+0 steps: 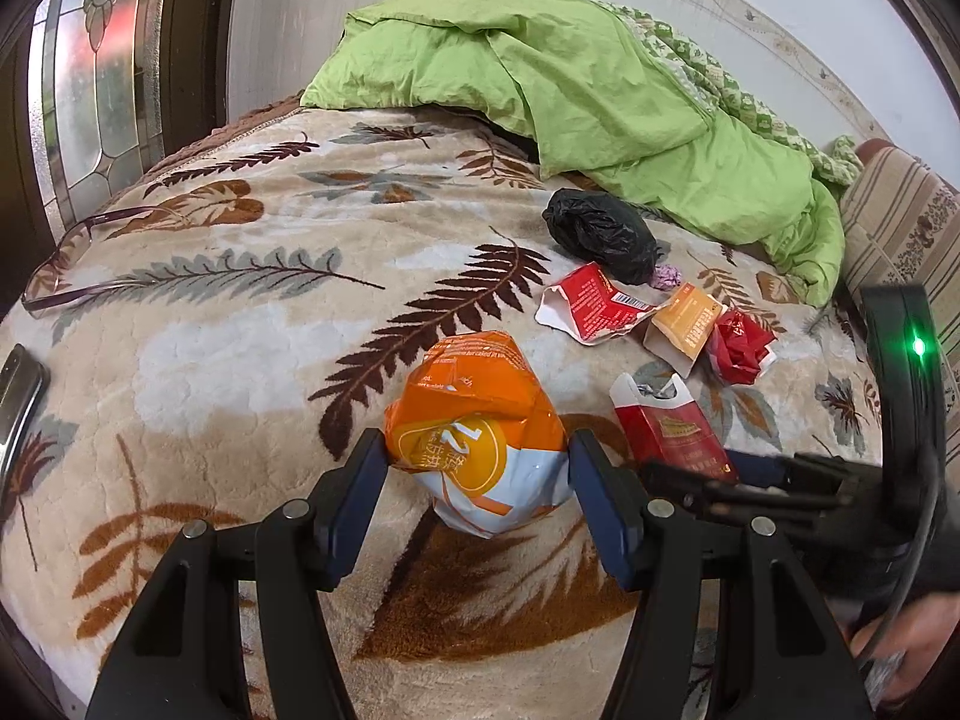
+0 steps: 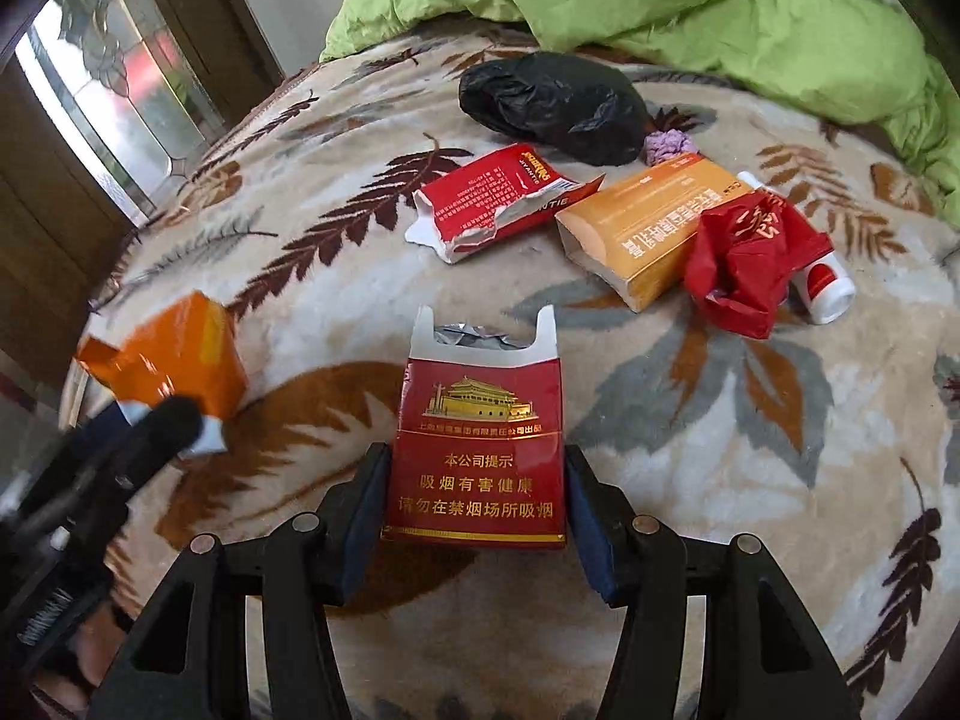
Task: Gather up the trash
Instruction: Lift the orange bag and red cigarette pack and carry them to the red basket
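In the left wrist view, the left tool (image 1: 477,462) sits low in the frame, angled down at the bed's leaf-patterned blanket (image 1: 240,324). Its pads press both sides of a crumpled orange-and-white packet (image 1: 480,420), so it is clamped on that packet, which stands at lower centre. The rest of the trash lies uncollected to the right: a black plastic bag (image 1: 600,234) above centre, a torn red carton (image 1: 588,306), a yellow box (image 1: 684,330), a red crumpled wrapper (image 1: 741,348) and a red cigarette pack (image 1: 672,426). The right tool's body enters from the right edge, reaching toward that pack. A green duvet (image 1: 570,78) fills the top.

In the right wrist view, the right tool (image 2: 474,498) points steeply down, with the cigarette pack (image 2: 477,456) upright between its pads at lower centre; both pads meet its sides, so it looks gripped. The orange packet (image 2: 174,360) and left tool show at left. A small white-and-red bottle (image 2: 831,294) lies beside the wrapper at right.

I judge the job barely begun: two pieces are in hand and everything else remains, with no bin visible.
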Demonstrator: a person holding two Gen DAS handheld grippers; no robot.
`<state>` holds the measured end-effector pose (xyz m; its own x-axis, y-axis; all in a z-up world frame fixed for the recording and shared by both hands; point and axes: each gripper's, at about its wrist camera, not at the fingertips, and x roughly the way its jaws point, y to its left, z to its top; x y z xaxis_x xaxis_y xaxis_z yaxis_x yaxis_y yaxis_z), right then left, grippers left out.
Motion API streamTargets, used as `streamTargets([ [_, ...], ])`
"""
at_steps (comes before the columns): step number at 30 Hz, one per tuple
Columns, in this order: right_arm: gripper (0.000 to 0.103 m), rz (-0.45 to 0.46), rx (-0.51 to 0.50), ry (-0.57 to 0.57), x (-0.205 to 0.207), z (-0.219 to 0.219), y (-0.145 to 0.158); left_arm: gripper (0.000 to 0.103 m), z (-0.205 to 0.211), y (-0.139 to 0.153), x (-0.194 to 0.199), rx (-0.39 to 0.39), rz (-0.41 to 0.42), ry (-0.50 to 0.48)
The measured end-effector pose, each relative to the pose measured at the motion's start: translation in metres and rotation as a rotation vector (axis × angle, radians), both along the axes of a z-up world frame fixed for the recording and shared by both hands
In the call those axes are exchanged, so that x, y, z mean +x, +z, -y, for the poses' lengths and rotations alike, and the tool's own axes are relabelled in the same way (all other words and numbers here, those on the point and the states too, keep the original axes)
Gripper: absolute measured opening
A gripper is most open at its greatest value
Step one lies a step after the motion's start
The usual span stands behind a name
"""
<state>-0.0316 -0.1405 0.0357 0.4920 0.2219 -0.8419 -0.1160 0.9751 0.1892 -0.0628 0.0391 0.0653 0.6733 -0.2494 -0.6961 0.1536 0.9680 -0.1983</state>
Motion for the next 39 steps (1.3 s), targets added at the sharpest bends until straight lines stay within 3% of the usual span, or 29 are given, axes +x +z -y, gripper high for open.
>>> streamTargets([
  [5, 0.058, 0.063, -0.004, -0.088, -0.02, 0.006, 0.006, 0.061, 0.006, 0.005, -0.006, 0.018, 0.021, -0.022],
  [12, 0.058, 0.212, -0.045, -0.235, -0.072, 0.022, 0.038, 0.061, 0.027, 0.017, -0.02, 0.043, 0.067, -0.069],
  [19, 0.058, 0.302, -0.058, -0.331, -0.112, 0.032, 0.058, 0.061, 0.041, 0.035, -0.042, 0.091, 0.146, -0.119],
  [28, 0.058, 0.352, -0.003, -0.455, -0.144, 0.042, 0.075, 0.061, 0.043, 0.055, -0.07, 0.128, 0.236, -0.166],
  [39, 0.058, 0.4, -0.052, -0.483, -0.182, 0.033, 0.086, 0.061, 0.037, 0.063, -0.088, 0.092, 0.227, -0.167],
])
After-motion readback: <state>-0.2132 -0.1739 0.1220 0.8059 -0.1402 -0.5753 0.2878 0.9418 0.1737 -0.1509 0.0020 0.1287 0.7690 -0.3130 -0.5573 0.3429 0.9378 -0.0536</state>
